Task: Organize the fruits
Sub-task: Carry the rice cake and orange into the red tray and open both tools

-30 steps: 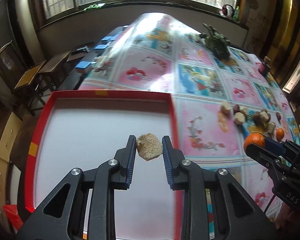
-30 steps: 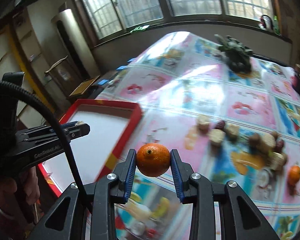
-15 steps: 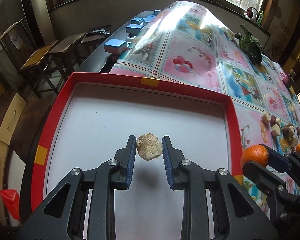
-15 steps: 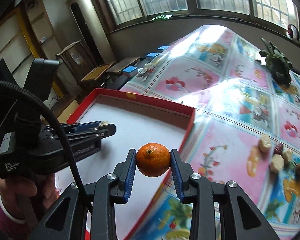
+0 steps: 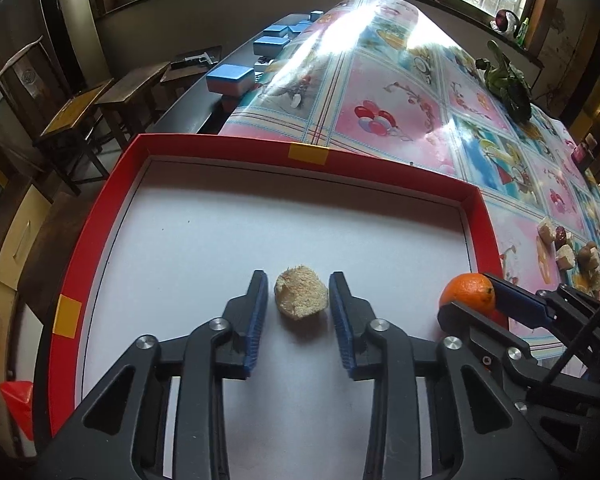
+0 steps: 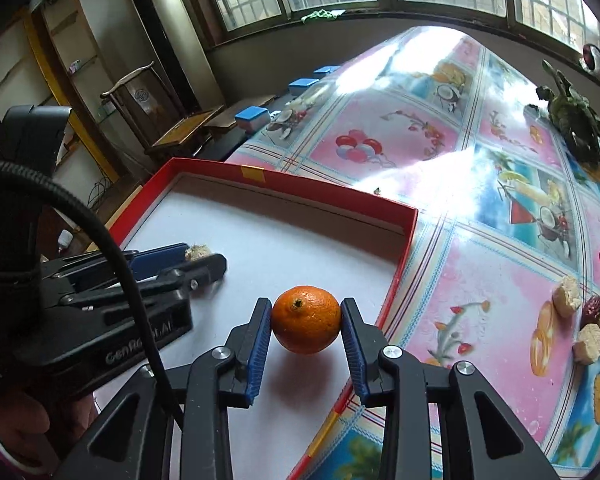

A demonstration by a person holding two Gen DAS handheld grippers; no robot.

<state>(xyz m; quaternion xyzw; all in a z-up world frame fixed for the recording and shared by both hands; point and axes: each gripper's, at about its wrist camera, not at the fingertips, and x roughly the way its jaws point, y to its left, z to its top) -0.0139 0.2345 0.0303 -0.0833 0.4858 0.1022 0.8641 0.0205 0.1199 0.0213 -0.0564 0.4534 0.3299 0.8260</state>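
Observation:
A tan rough fruit piece (image 5: pixel 301 297) lies on the white floor of the red-rimmed tray (image 5: pixel 380 178). My left gripper (image 5: pixel 299 304) is open around it, with a gap on both sides. The piece also shows in the right wrist view (image 6: pixel 198 251) between the left gripper's fingers (image 6: pixel 216 262). My right gripper (image 6: pixel 306 322) is shut on an orange (image 6: pixel 306 319) and holds it just above the tray (image 6: pixel 332 196) near its right wall. The orange also shows in the left wrist view (image 5: pixel 468 294), with the right gripper (image 5: pixel 476 300).
Several more fruit pieces (image 6: pixel 584 320) lie on the patterned tablecloth (image 6: pixel 500 160) to the right of the tray; they also show in the left wrist view (image 5: pixel 572 248). A dark green plant (image 6: pixel 574 120) stands farther back. Chairs and blue boxes (image 5: pixel 230 78) are beyond the table's left edge.
Both grippers moved left over the tray and lower. My left gripper opened, and the tan piece now rests on the tray floor. The right gripper still holds the orange.

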